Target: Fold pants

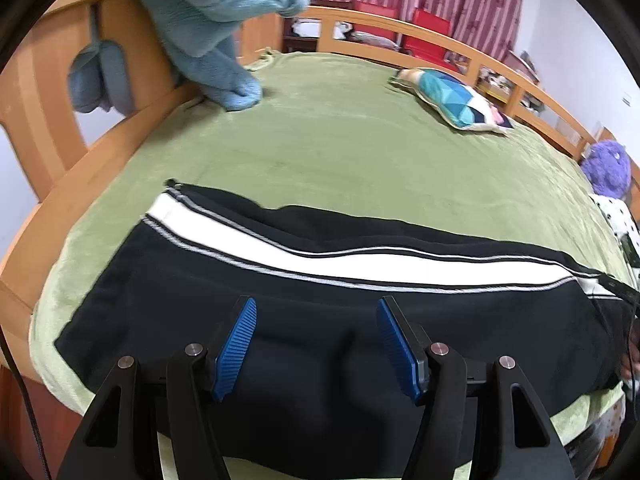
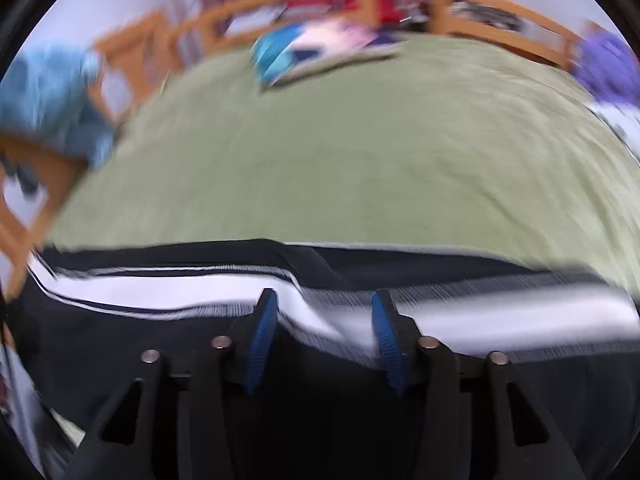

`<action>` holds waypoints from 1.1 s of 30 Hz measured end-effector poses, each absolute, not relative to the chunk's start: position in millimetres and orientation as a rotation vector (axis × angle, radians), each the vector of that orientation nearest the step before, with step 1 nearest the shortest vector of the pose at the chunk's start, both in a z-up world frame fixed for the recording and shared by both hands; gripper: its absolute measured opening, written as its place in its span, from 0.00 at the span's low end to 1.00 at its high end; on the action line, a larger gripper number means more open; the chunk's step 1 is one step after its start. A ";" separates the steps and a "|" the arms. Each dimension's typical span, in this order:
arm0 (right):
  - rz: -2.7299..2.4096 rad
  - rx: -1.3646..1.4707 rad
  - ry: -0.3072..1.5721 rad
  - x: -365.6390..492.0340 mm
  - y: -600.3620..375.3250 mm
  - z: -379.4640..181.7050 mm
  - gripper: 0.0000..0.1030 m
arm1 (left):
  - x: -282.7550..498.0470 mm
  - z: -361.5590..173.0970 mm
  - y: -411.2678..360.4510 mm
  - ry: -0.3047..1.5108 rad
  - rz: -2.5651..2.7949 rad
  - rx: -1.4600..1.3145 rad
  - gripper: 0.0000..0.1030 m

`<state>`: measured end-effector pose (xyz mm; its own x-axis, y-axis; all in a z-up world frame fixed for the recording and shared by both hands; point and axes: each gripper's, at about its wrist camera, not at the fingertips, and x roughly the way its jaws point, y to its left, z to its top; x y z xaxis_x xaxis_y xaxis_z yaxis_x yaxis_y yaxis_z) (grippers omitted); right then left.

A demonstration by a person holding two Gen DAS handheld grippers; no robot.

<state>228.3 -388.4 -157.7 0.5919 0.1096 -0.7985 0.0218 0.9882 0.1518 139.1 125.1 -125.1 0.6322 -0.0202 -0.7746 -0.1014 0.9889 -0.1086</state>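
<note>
Black pants (image 1: 320,344) with a white side stripe (image 1: 360,264) lie flat across the near edge of a bed with a green cover (image 1: 340,152). My left gripper (image 1: 316,312) is open, its blue pads above the black cloth, holding nothing. In the right wrist view, which is motion-blurred, the same pants (image 2: 120,352) and white stripe (image 2: 140,292) lie below my right gripper (image 2: 324,304). It is open with the stripe passing between its pads, not clamped.
A light blue blanket (image 1: 216,20) hangs over the wooden bed frame (image 1: 52,92) at left. A patterned pillow (image 1: 452,98) lies at the far side, a purple plush toy (image 1: 608,168) at right. A wooden rail (image 1: 440,36) runs along the back.
</note>
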 end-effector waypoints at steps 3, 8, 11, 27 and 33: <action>-0.091 0.197 0.869 166.3 -430.8 -140.4 0.70 | 140.1 -121.2 110.9 0.877 0.015 -0.141 0.59; -0.477 0.202 0.828 76.7 -510.0 -143.3 0.73 | 138.9 -113.8 88.9 0.844 -0.010 -0.173 0.59; -0.533 0.331 0.870 55.6 -550.0 -168.1 0.74 | 138.8 -111.1 74.8 0.823 -0.020 -0.208 0.60; -0.152 0.737 0.607 138.1 -601.0 -136.8 0.34 | 136.1 -92.6 28.3 0.806 0.035 -0.147 0.61; -0.193 0.581 0.572 136.4 -613.8 -111.3 0.62 | 134.0 -94.9 34.5 0.804 0.041 -0.157 0.62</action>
<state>136.4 -613.8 -111.3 0.8284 -0.0150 -0.5600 0.3280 0.8233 0.4632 134.0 34.5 -94.9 0.6935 -0.0232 -0.7201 -0.0964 0.9875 -0.1247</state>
